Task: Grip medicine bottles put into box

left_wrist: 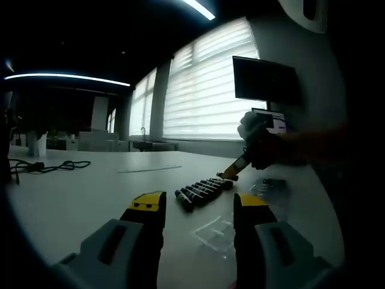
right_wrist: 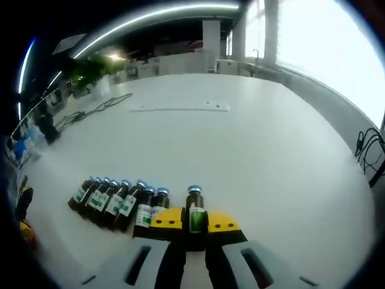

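Low in the right gripper view, the right tool (right_wrist: 195,224) is clamped on one bottle (right_wrist: 194,208) beside the row (right_wrist: 117,201) on the surface (right_wrist: 252,144). Lifting carelessly could topple neighbours. The left tool (left_wrist: 198,211) hangs open, empty.

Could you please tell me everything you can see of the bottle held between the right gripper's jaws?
In the right gripper view, the bottle is a small dark vial, glass by its look, with a blue cap and a green-and-white label. It stands roughly along the right gripper, cap pointing away from the camera, clamped between the yellow-tipped jaws. It sits at the right end of the row of bottles lying on the white table, apart from the nearest one.
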Action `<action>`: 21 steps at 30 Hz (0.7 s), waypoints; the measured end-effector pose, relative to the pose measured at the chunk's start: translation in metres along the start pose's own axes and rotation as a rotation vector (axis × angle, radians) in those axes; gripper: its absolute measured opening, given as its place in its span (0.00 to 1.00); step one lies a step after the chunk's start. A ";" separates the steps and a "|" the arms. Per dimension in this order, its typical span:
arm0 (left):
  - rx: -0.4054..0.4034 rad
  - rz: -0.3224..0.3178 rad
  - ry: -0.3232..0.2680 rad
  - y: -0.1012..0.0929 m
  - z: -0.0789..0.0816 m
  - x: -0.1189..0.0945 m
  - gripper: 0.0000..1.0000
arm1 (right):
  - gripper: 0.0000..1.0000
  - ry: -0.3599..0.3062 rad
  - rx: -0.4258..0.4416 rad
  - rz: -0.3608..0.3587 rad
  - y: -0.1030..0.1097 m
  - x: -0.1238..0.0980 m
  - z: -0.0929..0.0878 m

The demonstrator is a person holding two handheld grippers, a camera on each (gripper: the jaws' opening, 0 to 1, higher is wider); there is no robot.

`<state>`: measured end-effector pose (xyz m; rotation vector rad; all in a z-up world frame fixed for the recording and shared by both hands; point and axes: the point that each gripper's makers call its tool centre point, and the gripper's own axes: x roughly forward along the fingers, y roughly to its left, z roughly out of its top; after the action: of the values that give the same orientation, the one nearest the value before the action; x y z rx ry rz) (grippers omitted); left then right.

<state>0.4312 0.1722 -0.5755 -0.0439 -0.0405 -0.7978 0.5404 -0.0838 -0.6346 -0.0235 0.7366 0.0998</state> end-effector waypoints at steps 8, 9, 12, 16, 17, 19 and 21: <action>0.003 -0.003 0.001 -0.001 0.000 0.000 0.37 | 0.07 -0.042 0.014 0.011 0.003 -0.021 0.005; 0.002 -0.002 0.001 -0.001 0.000 0.000 0.37 | 0.07 -0.045 0.019 0.013 0.003 -0.024 0.005; 0.004 -0.002 0.002 -0.001 0.000 0.000 0.37 | 0.07 -0.061 0.030 0.017 0.007 -0.031 0.005; 0.005 0.001 0.000 -0.001 0.001 0.000 0.37 | 0.07 -0.080 0.049 0.025 0.010 -0.037 0.001; 0.003 0.001 -0.001 -0.001 0.001 0.000 0.37 | 0.07 -0.086 0.050 0.027 0.011 -0.040 0.000; 0.004 -0.002 -0.001 -0.002 0.001 0.000 0.37 | 0.07 -0.093 0.033 0.024 0.014 -0.046 -0.003; 0.005 -0.005 0.000 -0.002 0.001 0.000 0.37 | 0.07 -0.102 0.024 0.020 0.013 -0.052 -0.004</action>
<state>0.4297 0.1704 -0.5745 -0.0395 -0.0425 -0.8027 0.4978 -0.0757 -0.6024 0.0114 0.6356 0.1105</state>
